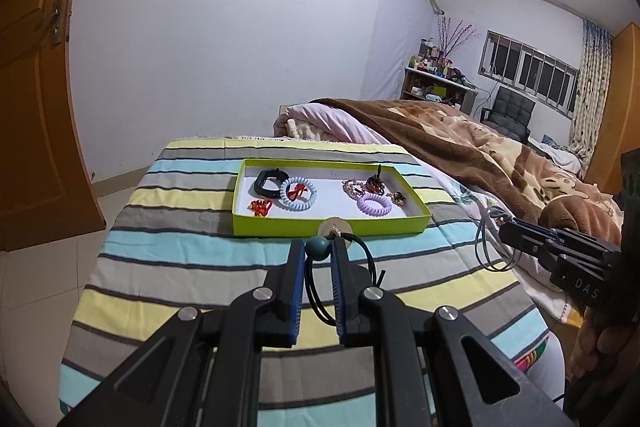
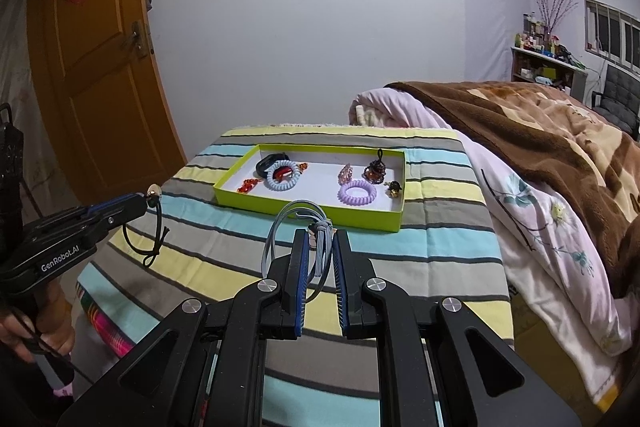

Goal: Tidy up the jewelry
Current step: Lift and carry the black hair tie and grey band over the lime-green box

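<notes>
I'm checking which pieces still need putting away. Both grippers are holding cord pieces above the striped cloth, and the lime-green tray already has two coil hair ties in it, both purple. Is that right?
Not quite: only one coil tie in the lime-green tray is purple; the other coil tie is pale blue, as the left wrist view shows. The rest holds: the left gripper grips a black cord, the right gripper a grey cord, above the striped cloth.

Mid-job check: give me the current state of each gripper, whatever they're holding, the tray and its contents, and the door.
Left gripper: shut on black cord necklace.
Black cord necklace: held, cord dangling.
Right gripper: shut on grey cord.
Grey cord: held, loops hanging free.
Green tray: lidless, flat on the striped cloth.
Blue coil hair tie, purple coil hair tie, black band: lying in the tray.
Door: appears closed.
</notes>
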The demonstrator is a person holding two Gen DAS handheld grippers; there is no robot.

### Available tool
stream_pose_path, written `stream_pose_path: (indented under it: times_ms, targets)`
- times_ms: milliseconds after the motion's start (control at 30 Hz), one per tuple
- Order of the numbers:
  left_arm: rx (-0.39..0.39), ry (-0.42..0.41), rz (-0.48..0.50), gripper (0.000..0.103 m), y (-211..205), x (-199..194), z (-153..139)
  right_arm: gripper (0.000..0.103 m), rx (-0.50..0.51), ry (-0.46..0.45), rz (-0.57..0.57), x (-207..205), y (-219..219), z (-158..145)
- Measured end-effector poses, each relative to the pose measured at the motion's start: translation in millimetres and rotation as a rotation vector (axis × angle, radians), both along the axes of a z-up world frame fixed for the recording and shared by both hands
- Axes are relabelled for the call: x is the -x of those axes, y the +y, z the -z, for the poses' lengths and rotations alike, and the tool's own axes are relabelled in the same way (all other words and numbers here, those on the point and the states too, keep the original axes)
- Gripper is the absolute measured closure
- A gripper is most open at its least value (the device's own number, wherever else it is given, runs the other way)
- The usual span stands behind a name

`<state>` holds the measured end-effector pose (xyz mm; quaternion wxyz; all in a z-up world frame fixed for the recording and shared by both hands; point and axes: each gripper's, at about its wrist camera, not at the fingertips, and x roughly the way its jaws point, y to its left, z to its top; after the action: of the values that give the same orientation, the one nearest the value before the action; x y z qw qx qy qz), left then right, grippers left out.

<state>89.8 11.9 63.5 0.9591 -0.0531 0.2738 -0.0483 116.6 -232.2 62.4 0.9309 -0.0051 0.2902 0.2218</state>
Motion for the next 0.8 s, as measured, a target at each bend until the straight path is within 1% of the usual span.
stream_pose_path:
  times_ms: [400, 633, 800]
  targets:
    - [-0.019, -0.022, 0.018, 0.09, -5, -45, -3, 0.091, 0.014, 0.016, -0.001, -45, 11, 6]
    - [-0.007, -0.015, 0.017, 0.09, 1, -83, -2, 0.091, 0.036, -0.007, -0.006, -78, 21, 3]
    - [-0.023, -0.01, 0.015, 0.09, 2, -110, 2, 0.091, 0.049, -0.007, -0.008, -105, 29, 7]
